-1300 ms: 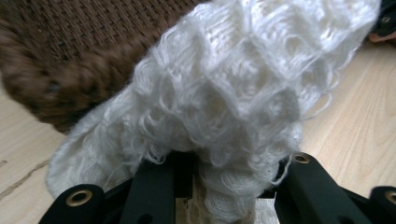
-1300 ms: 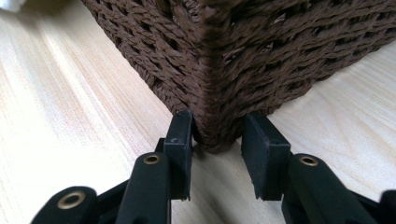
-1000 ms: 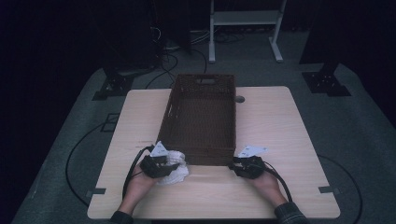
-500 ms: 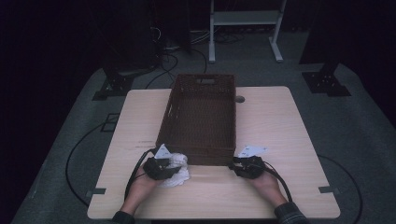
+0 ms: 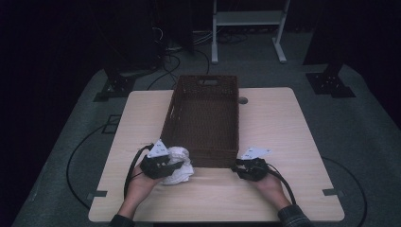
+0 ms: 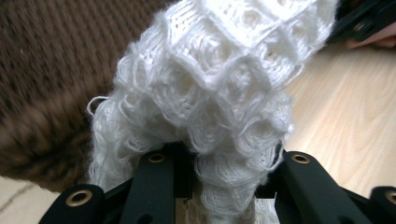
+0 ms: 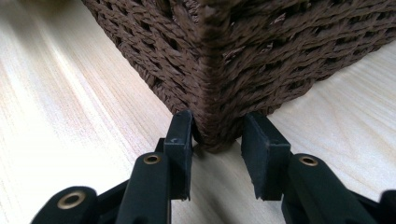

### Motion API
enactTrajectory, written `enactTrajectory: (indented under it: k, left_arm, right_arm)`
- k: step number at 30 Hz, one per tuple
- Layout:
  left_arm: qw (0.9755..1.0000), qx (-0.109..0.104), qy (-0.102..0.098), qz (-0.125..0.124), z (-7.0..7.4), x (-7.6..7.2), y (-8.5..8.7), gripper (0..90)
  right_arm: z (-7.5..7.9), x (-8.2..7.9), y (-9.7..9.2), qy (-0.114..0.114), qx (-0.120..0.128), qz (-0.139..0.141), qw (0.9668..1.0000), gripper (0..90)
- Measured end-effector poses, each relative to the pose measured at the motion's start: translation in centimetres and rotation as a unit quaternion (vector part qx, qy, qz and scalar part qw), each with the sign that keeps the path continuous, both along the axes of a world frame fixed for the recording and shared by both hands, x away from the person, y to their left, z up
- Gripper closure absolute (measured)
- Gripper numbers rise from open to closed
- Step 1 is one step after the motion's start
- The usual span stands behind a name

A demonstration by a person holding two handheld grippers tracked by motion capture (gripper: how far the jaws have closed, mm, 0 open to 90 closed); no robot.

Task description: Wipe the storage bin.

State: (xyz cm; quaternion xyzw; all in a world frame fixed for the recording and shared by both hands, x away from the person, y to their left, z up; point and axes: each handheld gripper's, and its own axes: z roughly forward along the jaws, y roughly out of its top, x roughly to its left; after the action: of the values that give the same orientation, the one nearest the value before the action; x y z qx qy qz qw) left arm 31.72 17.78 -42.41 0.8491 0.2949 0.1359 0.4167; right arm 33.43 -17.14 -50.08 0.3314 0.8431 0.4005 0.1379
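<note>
A white knitted cloth (image 5: 183,166) is bunched up at the near left corner of the brown wicker basket (image 5: 203,157). My left gripper (image 5: 174,164) is shut on it, and in the left gripper view the cloth (image 6: 219,88) bulges up from between the black jaws of the left gripper (image 6: 219,161). My right gripper (image 5: 240,166) is at the basket's near right corner. In the right gripper view its two pads (image 7: 181,140) clamp that corner of the basket (image 7: 261,46) from both sides, low down by the tabletop.
The basket lies lengthwise down the middle of the pale wooden table (image 5: 283,123) and looks empty inside. A small round hole (image 5: 243,100) sits in the tabletop at the basket's far right. Cables and stand legs lie on the grey floor beyond.
My left gripper has lifted slightly with the white cloth in it, staying close to the basket's near left corner. The right gripper has stayed on the basket's corner.
</note>
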Motion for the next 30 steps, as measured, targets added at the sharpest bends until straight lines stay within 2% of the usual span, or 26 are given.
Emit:
enactTrajectory:
  k: [1, 6, 10, 13, 15, 20, 30]
  left_arm:
    - [1.0000, 0.001, -0.007, -0.004, 0.6, -0.1, -0.1, 67.1]
    - [0.9996, -0.007, -0.024, -0.011, 1.7, -0.4, -0.5, 67.1]
    - [0.9993, -0.012, -0.031, -0.015, 2.3, -0.3, -0.9, 67.1]
    - [0.9993, -0.013, -0.030, -0.019, 2.2, 0.0, -1.1, 67.2]
    - [0.9992, -0.024, -0.025, -0.020, 2.0, 0.1, -1.0, 67.3]
    - [0.9992, -0.026, -0.022, -0.022, 1.8, 0.1, -1.1, 67.3]
    - [0.9993, -0.005, 0.001, -0.036, -0.1, 0.6, -2.4, 67.3]
  right_arm:
    - [0.0, 0.0, 0.0, 0.001, 0.000, 0.000, 1.0000, 63.5]
    - [0.0, 0.0, 0.0, 0.001, 0.000, 0.000, 1.0000, 63.6]
    - [0.0, 0.0, 0.0, 0.000, -0.001, 0.000, 1.0000, 63.6]
    - [0.0, 0.0, 0.0, 0.000, -0.001, 0.001, 1.0000, 63.6]
    - [0.0, 0.0, 0.0, 0.000, -0.001, 0.000, 1.0000, 63.6]
    - [0.0, 0.0, 0.0, 0.000, -0.001, 0.000, 1.0000, 63.6]
    - [0.0, 0.0, 0.0, -0.001, -0.002, 0.000, 1.0000, 63.6]
